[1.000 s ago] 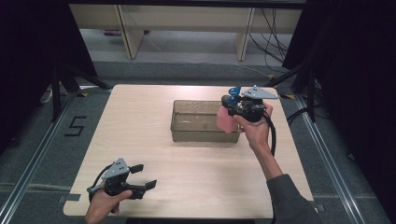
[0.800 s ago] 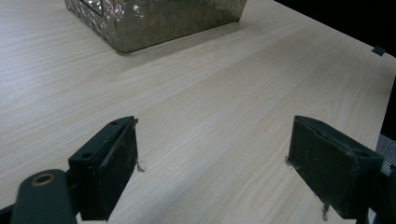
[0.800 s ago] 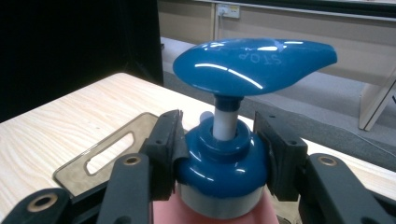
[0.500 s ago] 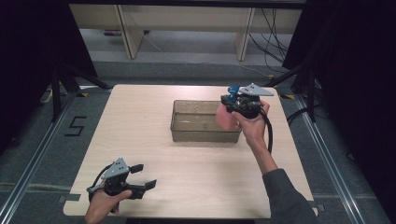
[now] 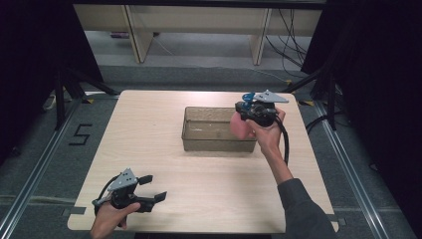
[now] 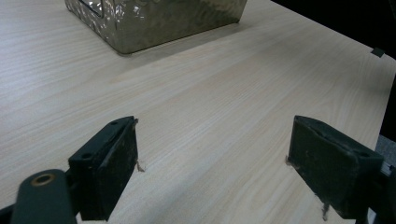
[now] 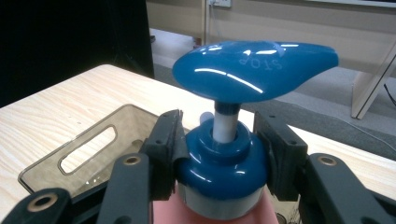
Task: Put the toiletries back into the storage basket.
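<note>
Wooden table point(image 5: 149, 149); blue pump head point(image 7: 254, 63) embossed "STOP".

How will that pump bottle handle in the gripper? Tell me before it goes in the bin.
The pump bottle is probably rigid at the collar, where the right gripper clamps it. Its glossy blue plastic looks slippery, so it could twist in the grip. The wide pump head on a thin stem makes it seem top-heavy, so it may tip when set down in the bin.
</note>
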Motion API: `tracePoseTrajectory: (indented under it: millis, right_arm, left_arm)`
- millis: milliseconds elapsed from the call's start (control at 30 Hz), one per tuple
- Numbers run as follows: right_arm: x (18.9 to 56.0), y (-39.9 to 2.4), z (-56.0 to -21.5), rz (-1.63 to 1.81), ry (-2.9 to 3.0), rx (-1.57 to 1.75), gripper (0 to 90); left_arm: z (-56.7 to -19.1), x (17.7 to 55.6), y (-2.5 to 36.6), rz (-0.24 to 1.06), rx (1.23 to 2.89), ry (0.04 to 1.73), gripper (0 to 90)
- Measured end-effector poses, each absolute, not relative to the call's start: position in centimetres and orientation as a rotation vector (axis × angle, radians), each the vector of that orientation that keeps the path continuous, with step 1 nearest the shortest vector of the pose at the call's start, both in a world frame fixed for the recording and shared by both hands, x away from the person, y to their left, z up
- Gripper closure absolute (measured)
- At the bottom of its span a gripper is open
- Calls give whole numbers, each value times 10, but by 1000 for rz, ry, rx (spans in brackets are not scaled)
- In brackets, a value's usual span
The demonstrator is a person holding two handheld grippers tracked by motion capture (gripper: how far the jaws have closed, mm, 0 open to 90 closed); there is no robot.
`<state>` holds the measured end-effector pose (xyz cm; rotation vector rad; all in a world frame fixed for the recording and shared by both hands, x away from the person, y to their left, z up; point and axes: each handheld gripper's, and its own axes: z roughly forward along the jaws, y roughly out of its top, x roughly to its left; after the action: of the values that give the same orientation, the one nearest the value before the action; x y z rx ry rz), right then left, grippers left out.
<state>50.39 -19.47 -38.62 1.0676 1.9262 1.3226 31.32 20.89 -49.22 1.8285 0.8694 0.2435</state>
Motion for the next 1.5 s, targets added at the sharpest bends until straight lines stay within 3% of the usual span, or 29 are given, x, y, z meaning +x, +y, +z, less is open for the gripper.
tracePoseTrajectory:
  millis: [1500]
  right_arm:
    - [504,-200,-426,1281,1975,1148,537]
  left_arm:
    - [-492,314,209,244,1815,876,153]
